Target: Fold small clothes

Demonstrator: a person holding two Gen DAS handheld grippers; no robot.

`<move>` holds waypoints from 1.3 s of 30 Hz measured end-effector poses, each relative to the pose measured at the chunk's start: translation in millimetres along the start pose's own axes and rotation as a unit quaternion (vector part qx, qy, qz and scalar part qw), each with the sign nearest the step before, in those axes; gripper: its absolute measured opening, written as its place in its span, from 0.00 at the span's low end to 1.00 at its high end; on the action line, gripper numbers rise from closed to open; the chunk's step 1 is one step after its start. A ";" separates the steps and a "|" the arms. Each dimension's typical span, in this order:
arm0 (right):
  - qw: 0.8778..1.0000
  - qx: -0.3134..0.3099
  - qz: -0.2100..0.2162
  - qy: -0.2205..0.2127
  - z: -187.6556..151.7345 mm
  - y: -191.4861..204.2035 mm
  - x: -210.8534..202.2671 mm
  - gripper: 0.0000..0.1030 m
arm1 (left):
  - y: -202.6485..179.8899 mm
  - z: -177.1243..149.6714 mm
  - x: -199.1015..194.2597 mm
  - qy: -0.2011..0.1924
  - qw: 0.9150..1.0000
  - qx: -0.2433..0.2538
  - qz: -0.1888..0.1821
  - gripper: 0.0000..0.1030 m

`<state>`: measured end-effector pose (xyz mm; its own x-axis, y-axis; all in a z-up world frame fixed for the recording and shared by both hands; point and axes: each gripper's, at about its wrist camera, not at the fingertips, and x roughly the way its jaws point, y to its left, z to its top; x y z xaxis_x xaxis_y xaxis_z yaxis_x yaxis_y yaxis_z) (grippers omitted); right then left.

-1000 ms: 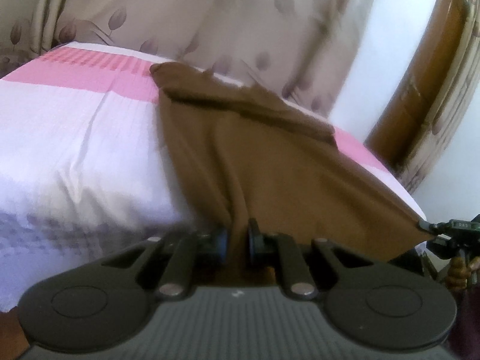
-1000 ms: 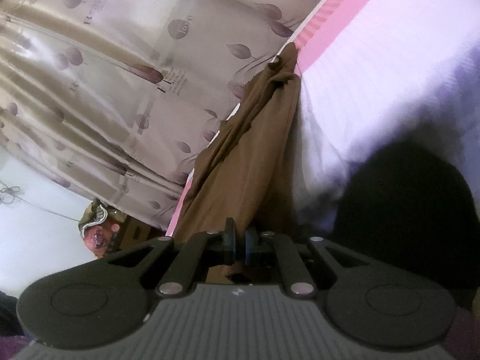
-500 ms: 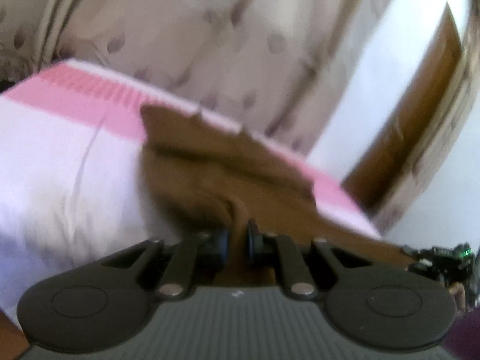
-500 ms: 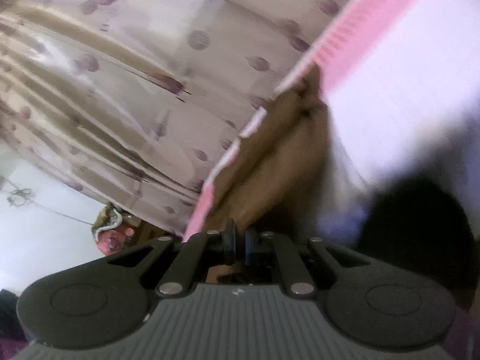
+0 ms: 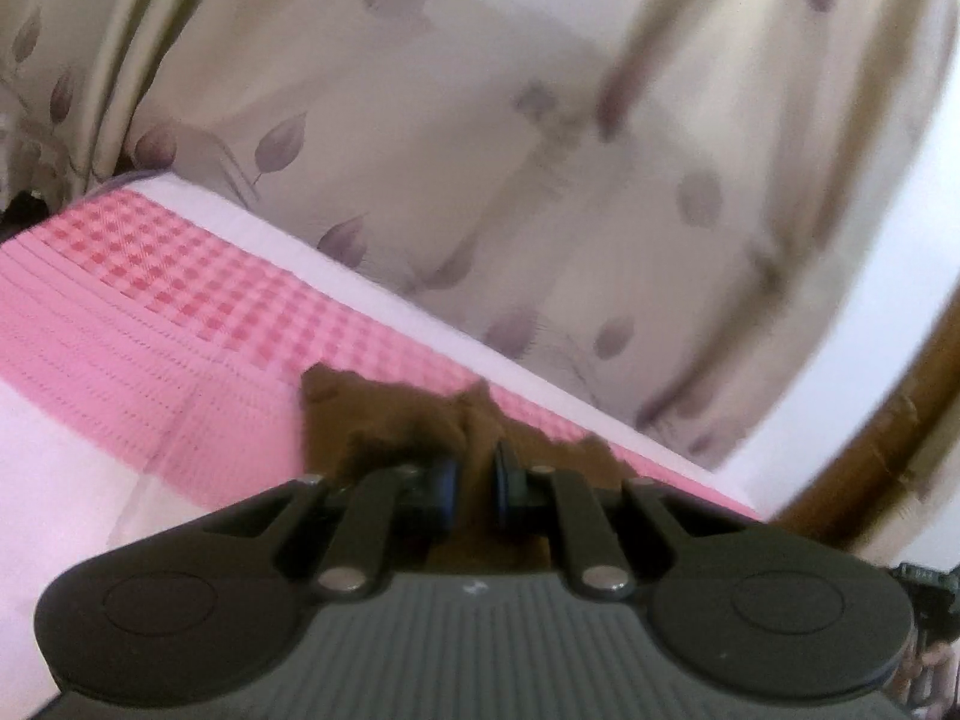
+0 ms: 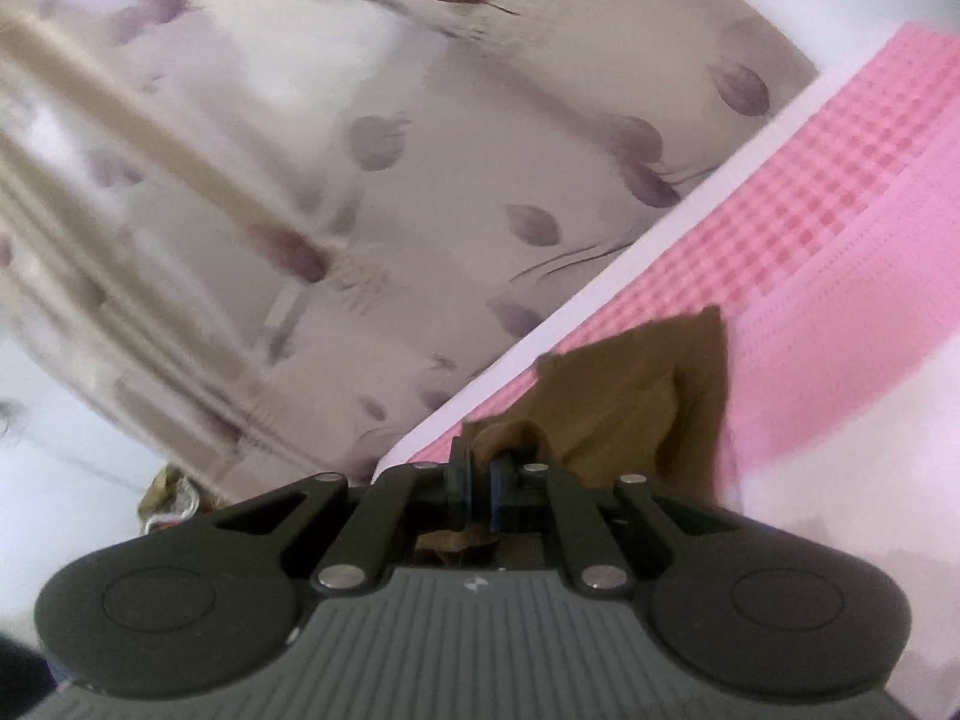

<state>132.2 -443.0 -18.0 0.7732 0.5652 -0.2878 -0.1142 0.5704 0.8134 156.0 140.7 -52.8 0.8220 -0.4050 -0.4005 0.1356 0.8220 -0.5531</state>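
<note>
Two claws, one brown cloth [image 5: 384, 420] on a pink and white bed [image 5: 150, 324]. Left claw [image 5: 474, 483] pinched narrow on an edge of the cloth; right claw [image 6: 477, 480] pinched nearly closed on another edge. Cloth bunched just ahead of both claws, over the pink band near the bed's far side; curtain [image 5: 480, 120] beyond. Likely risks: thin fabric slipping from a pinch, corners landing uneven, a crooked fold. Both claws low, aimed forward along the bed, tilted toward the curtain.

Likely home bedroom: bed with pink-checked sheet [image 5: 180, 324], leaf-print curtains [image 5: 480, 150] behind.
</note>
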 end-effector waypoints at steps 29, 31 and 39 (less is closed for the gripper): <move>0.999 -0.012 0.027 -0.040 17.0 -64.4 90.1 0.64 | 42.6 31.7 51.8 -0.055 0.998 -0.009 0.042 0.91; 0.988 -0.150 -0.003 0.040 -7.1 -24.9 97.2 0.60 | 40.2 21.8 41.2 -0.013 0.999 0.024 0.023 0.91; 0.914 -0.337 -0.052 0.221 -84.4 43.7 197.1 0.11 | 21.9 -21.3 70.0 0.148 0.985 0.081 -0.027 0.91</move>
<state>226.9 -256.3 -81.9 0.4916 0.5872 -0.6430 -0.5278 0.7883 0.3164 204.6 121.8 -108.5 0.6171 -0.5286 -0.5829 0.2805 0.8399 -0.4647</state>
